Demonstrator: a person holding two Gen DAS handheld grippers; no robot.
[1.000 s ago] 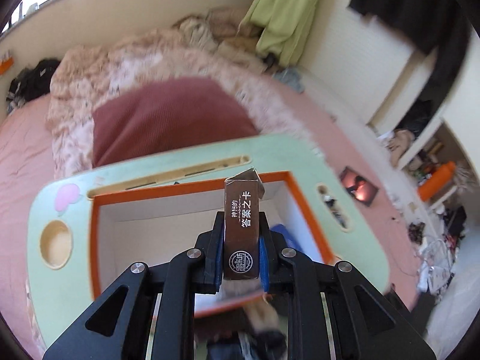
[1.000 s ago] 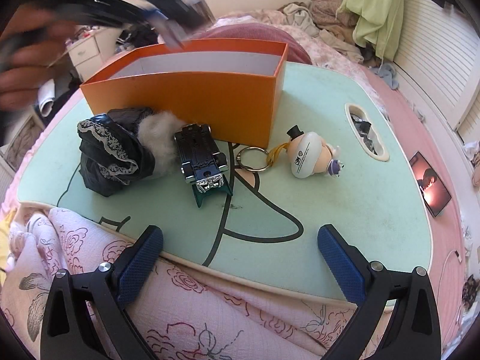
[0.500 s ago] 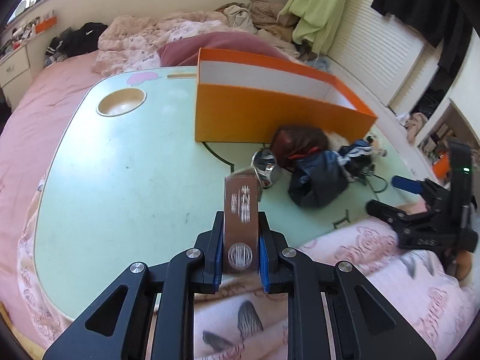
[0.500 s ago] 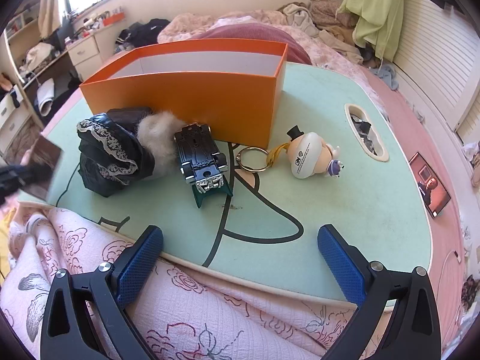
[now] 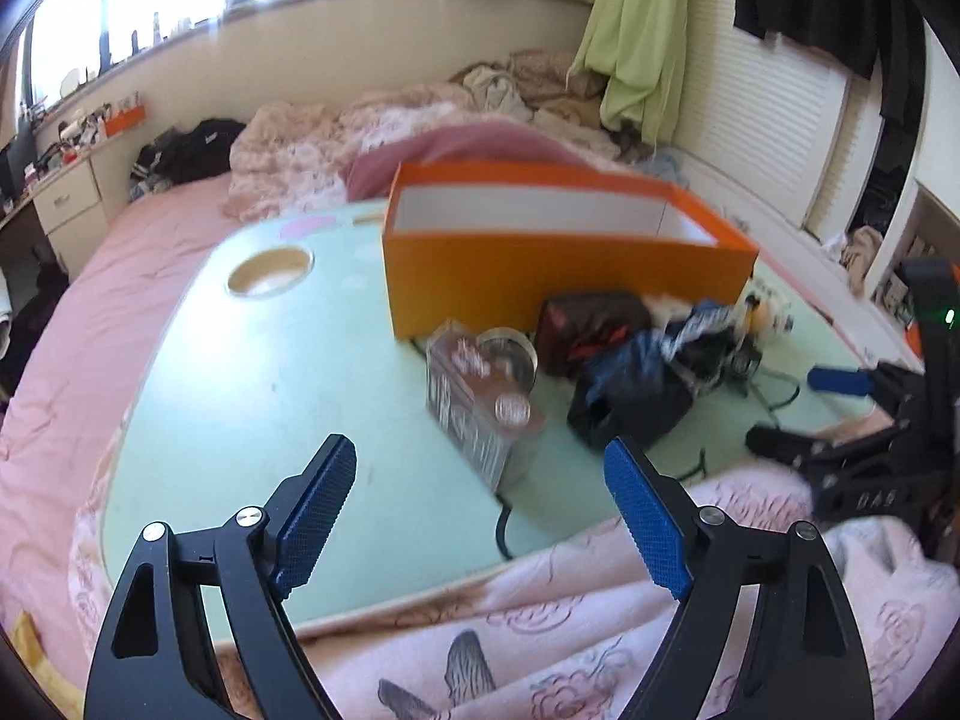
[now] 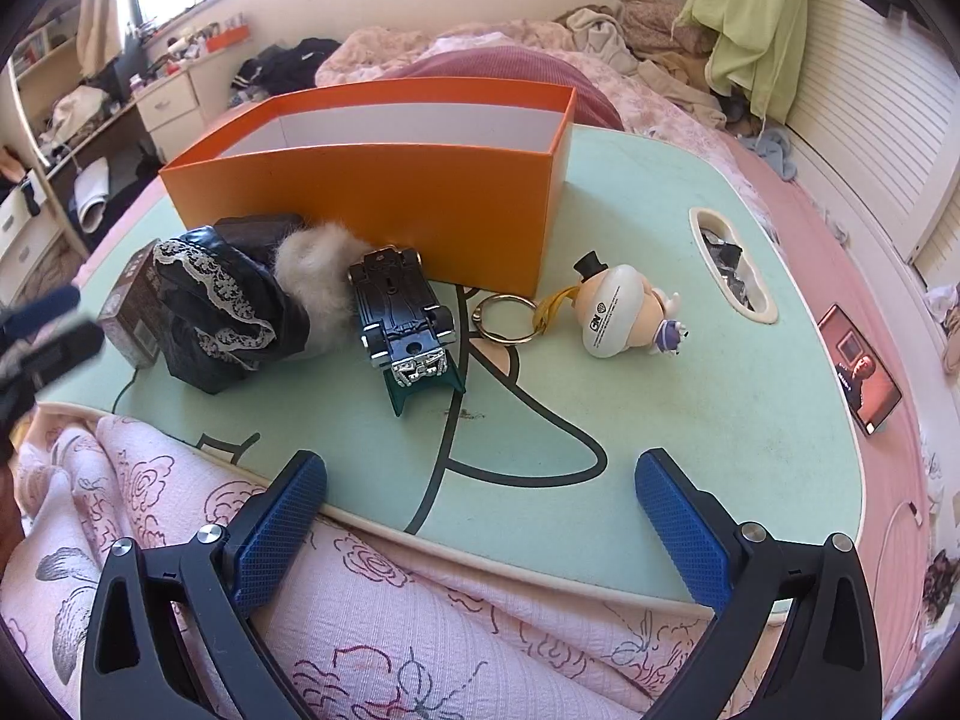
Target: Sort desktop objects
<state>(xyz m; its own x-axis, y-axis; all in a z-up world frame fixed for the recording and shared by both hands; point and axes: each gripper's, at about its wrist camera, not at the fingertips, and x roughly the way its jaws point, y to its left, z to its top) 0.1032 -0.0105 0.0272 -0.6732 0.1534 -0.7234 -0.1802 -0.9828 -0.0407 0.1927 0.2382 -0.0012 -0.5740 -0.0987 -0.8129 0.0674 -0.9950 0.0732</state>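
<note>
Sunlight from the window along the upper left of the left-wrist frame is falling across a bedroom where a mint-green lap table (image 5: pixel 252 372) is sitting on a pink bed. At the lower edge of that frame the left gripper (image 5: pixel 480 516) is opening, its blue pads spreading wide with nothing between them. Half a second earlier those pads were clamped on a small brown box (image 5: pixel 480 414); now that box is lying free on the table at centre frame, blurred, just in front of the orange box (image 5: pixel 564 264) and beside a round shiny object (image 5: pixel 510 348) too blurred to name. So the brown box is being set down outside the orange box, not in it, although a second ago it was held above the opening.

In the right-wrist view the right gripper (image 6: pixel 480 516) is waiting with its fingers (image 6: pixel 279 525) spread, empty, at the near table edge. The toy car (image 6: pixel 402 318), the keyring figure (image 6: pixel 624 312) and the dark lace bundle (image 6: pixel 222 306) are lying at centre frame, outside the orange box, so the sorting looks far from finished.
</note>
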